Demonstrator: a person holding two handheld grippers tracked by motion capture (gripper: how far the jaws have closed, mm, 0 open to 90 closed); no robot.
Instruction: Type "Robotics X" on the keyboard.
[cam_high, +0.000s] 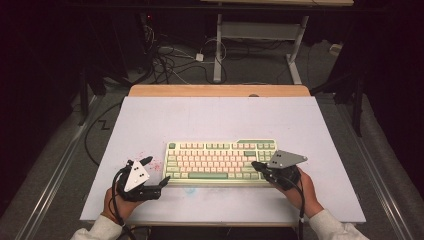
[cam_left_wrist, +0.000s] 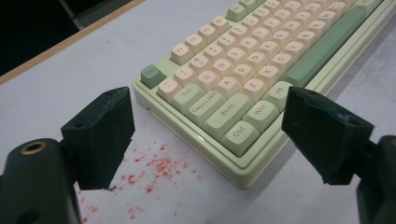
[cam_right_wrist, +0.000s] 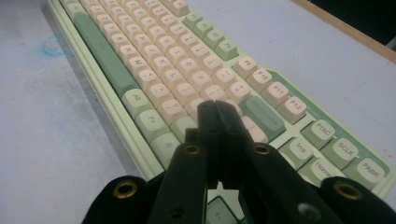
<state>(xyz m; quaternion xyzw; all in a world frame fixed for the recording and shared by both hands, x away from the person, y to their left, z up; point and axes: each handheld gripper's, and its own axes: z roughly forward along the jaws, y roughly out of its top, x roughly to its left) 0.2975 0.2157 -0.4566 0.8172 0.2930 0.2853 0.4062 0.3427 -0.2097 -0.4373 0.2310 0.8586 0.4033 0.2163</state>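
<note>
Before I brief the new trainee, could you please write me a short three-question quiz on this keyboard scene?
1. True or false: the right claw is shut, its tips over the keys at the right part of the keyboard.
2. Which claw has its jaws wide apart? A) the left claw B) the right claw C) both
3. What marks the table top by the keyboard's left end, near the Ctrl key?

Key:
1. True; the two jaws stand pressed together with nothing between them.
2. A; it frames the keyboard's left corner and grips nothing.
3. Red specks.
</note>
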